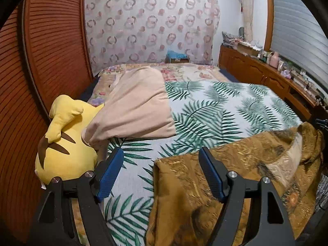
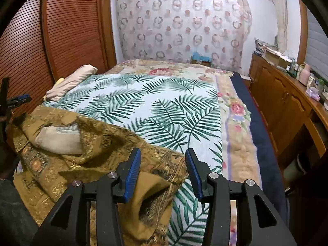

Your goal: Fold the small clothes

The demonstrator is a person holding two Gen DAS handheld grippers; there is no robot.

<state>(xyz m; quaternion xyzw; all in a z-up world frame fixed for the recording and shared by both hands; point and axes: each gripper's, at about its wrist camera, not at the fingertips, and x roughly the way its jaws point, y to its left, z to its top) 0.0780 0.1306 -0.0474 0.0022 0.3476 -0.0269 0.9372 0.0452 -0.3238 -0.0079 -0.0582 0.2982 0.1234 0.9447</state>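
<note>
Soft cloth and shiny wood

The gold garment [image 1: 205, 184] is shiny patterned cloth. The leaf blanket [image 1: 205, 110] looks soft and matt. The yellow toy [image 1: 63, 153] is fuzzy plush. The slatted door [image 1: 51, 41] is glossy ridged wood.

I see gold-brown patterned garment [image 1: 235, 174] lying rumpled on bed's palm-leaf blanket [image 1: 205, 110], near edge. Pale lining exposed at collar end, fabric bunched and partly folded over, not flat.

one gold garment [image 1: 235, 184], one yellow plush toy [image 1: 65, 143], one beige pillow [image 1: 135, 110]
</note>
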